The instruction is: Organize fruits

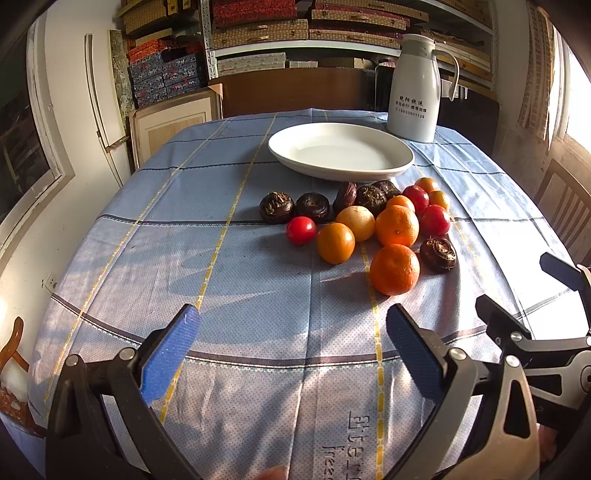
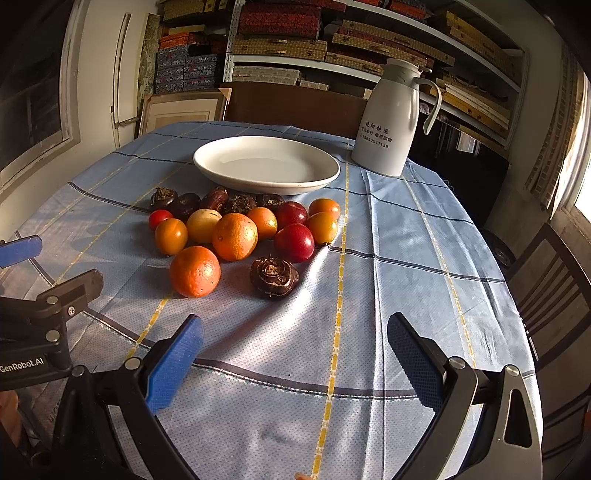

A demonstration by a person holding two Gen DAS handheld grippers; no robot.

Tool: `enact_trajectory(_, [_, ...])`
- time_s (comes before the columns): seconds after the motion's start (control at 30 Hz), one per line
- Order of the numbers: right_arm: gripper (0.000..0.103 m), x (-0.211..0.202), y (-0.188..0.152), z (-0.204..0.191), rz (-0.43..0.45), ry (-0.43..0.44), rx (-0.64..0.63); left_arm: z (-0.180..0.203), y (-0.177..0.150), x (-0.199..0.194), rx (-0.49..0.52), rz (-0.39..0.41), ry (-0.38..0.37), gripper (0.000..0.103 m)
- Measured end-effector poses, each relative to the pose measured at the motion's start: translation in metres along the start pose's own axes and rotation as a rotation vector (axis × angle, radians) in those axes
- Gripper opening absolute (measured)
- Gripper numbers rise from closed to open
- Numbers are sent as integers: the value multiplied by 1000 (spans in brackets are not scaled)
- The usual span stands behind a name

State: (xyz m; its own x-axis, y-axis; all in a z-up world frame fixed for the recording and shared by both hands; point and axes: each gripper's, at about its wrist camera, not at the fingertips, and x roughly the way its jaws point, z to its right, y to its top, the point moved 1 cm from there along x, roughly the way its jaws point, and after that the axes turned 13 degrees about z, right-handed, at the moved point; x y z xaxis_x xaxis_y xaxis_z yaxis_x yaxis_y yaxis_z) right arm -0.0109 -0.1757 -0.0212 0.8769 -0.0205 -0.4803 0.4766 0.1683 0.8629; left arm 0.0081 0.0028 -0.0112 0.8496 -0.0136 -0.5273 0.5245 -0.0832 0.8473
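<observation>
Nearest the cameras, the left gripper (image 1: 291, 350) and the right gripper (image 2: 293, 354) are hovering over the pale blue checked tablecloth (image 1: 258, 295) with their blue-padded jaws spread wide, holding nothing. Both are sitting on the near side of the white oval ceramic plate (image 1: 341, 151), well apart from it. The cloth is covering a round table and is catching streaks of sunlight.

Between the grippers and the plate, the loose pile of fruit is lying on the cloth, just in front of the plate's near rim. Two large round oranges (image 1: 394, 269) are resting closest to the grippers, beside one dark brown water chestnut (image 1: 438, 254). Counting the left wrist view: six dark brown pieces in all, three red cherry tomatoes (image 1: 301, 230), four small orange tomatoes (image 1: 335, 243) and one pale yellow round fruit (image 1: 355, 223). The plate is holding no fruit.

Behind the plate and to its right, a white thermos jug with printed lettering (image 1: 415, 88) is standing upright. Farther back, metal shelves of patterned boxes (image 1: 258, 33) are lining the wall.

Only the right wrist view is showing a dark wooden chair (image 2: 554, 291) fully, right of the plate
</observation>
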Motion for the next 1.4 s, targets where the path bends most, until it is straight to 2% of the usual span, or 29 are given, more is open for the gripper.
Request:
enact_trajectory(0.23, [100, 4, -3, 8, -13, 63, 16, -6, -9, 11, 4, -29, 19, 99])
enact_trajectory(0.43, [100, 8, -13, 3, 3, 32, -56, -18, -15, 25, -25, -67, 21, 99])
enact_trajectory(0.7, [100, 16, -13, 7, -6, 63, -22, -22, -15, 27, -29, -68, 20, 99])
enact_trajectory(1.1, [100, 22, -12, 6, -7, 23, -22, -18, -17, 31, -23, -78, 8, 99])
enact_trajectory(1.4, [100, 24, -11, 7, -5, 39, -11, -12, -15, 38, -12, -87, 9, 99])
